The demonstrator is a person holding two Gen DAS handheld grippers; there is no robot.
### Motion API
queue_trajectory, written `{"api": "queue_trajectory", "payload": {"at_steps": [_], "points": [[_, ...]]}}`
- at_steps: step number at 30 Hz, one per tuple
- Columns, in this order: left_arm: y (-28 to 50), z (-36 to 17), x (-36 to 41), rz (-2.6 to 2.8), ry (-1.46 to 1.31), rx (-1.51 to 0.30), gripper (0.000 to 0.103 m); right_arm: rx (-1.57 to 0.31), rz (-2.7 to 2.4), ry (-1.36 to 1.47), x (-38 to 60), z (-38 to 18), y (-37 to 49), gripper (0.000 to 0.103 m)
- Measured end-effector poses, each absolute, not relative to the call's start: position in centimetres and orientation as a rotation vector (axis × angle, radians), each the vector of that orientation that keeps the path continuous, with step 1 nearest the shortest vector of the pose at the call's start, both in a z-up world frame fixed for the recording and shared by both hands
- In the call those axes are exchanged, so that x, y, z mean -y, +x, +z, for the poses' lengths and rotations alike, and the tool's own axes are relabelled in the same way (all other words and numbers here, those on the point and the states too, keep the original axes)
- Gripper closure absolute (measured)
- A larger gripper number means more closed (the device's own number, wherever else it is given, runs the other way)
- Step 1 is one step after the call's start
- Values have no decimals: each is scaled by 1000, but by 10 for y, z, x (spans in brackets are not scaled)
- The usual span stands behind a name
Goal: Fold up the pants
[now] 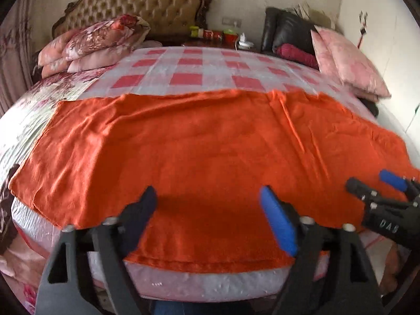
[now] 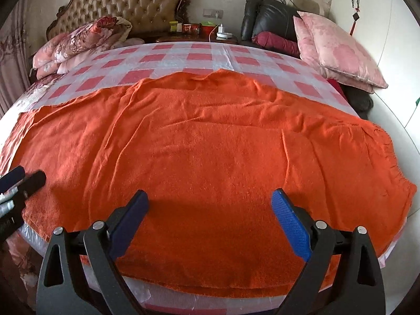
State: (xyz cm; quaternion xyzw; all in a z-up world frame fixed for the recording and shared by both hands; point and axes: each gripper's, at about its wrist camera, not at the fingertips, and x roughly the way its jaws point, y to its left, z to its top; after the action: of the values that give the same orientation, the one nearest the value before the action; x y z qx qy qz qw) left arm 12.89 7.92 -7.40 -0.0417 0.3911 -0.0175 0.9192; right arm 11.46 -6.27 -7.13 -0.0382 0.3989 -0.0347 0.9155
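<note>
One pair of orange pants [image 1: 199, 141] lies spread flat across the near half of the bed [image 1: 189, 63], its near edge hanging just over the mattress side. Two hand-held grippers hover above that edge. The left hand-held gripper [image 1: 210, 218] has its jaws wide apart, with nothing between them. The right hand-held gripper [image 2: 210, 223] is likewise spread wide and empty. Two pink pillows [image 2: 338, 50] lean at the far right; a stack of floral bedding [image 2: 78, 44] sits by one tufted headboard [image 2: 126, 2].
</note>
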Motion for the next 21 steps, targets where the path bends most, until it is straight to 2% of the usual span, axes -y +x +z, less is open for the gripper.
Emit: {"api": "queue_trajectory", "payload": {"at_steps": [2, 3, 4, 11, 12, 13, 15, 17, 21], "points": [[130, -77, -72, -26, -49, -808, 10, -825, -81, -45, 65, -72, 114, 12], [130, -79, -70, -26, -41, -808, 3, -827, -83, -37, 66, -73, 115, 12], [129, -81, -69, -20, -38, -806, 2, -828, -84, -28, 66, -73, 114, 12], [126, -82, -65, 35, -43, -762, 1, -824, -79, -1, 68, -74, 114, 11], [126, -81, -67, 36, -51, -764, 3, -823, -80, -1, 68, -74, 114, 11], [124, -78, -71, 58, -65, -757, 15, -823, -80, -2, 68, -74, 114, 11], [114, -62, -89, 33, -120, -708, 26, -826, -74, -10, 68, -73, 115, 11], [99, -44, -117, -30, -195, -653, 26, -832, -64, -15, 68, -73, 115, 11], [64, -31, -254, 39, -573, -592, 27, -816, -27, -38, 70, -74, 115, 8]]}}
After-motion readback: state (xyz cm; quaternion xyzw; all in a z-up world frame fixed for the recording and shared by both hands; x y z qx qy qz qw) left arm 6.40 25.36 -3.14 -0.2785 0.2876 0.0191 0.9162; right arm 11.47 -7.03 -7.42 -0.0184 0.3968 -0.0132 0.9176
